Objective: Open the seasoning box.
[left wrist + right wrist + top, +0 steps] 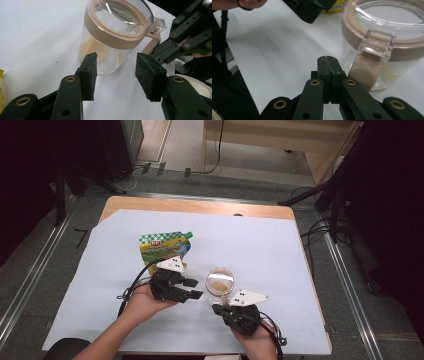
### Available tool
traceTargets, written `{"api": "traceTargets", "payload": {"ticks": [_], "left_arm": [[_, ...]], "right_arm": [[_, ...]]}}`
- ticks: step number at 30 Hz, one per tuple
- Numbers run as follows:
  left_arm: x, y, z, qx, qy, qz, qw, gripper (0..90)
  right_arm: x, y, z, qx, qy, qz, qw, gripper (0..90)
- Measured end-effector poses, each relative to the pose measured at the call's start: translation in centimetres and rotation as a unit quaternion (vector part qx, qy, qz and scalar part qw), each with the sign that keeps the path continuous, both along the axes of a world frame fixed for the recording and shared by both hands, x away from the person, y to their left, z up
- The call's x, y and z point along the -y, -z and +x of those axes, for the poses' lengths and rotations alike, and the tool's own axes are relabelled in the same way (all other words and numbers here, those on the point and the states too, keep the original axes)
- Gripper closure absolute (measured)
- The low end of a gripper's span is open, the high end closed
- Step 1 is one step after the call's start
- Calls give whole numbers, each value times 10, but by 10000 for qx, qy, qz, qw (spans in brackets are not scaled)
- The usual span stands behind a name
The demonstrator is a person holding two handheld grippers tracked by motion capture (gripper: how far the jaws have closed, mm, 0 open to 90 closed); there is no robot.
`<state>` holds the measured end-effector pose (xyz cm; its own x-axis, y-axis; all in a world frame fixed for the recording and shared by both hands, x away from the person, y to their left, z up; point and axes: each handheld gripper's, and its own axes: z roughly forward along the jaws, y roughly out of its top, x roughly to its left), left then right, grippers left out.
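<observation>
Glass jar [220, 283] between both tongs, ungripped.

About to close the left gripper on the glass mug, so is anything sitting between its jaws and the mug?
Nothing visible. The left gripper stands open, only bare white sheet before the glass mug.

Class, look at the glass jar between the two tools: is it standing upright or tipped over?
Upright: the glass jar stands on its base, mouth up, powder settled at the bottom.
</observation>
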<state>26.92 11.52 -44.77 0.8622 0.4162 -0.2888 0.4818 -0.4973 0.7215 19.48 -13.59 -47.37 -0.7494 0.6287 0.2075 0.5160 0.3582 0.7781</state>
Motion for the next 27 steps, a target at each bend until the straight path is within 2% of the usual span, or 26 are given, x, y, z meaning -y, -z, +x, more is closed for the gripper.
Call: {"api": "traceTargets", "payload": {"ticks": [4, 8, 11, 15, 18, 23, 25, 27], "left_arm": [[1, 0, 0, 11, 17, -3, 10000, 529], [1, 0, 0, 10, 43, 4, 10000, 527], [2, 1, 0, -16, 61, 24, 10000, 522], [3, 3, 0, -55, 158, 80, 9998, 513], [6, 4, -1, -99, 192, 92, 9997, 513], [8, 5, -1, -123, 235, 50, 9996, 486], [9, 5, -1, -88, 255, 28, 9996, 484], [9, 6, -1, -78, 256, 25, 9996, 480]], "right_arm": [[9, -2, 4, -49, 134, 60, 9999, 900], [15, -2, 5, -71, 146, 31, 9999, 900], [26, -3, 9, 33, 187, -35, 9998, 900], [38, -2, 12, 115, 206, 131, 9996, 900], [48, -4, 16, 44, 332, 182, 9993, 900], [68, -4, 25, -109, 615, 44, 9980, 900], [73, -5, 28, -174, 652, 64, 9977, 900], [74, -4, 29, -143, 651, 9, 9978, 900]]}}
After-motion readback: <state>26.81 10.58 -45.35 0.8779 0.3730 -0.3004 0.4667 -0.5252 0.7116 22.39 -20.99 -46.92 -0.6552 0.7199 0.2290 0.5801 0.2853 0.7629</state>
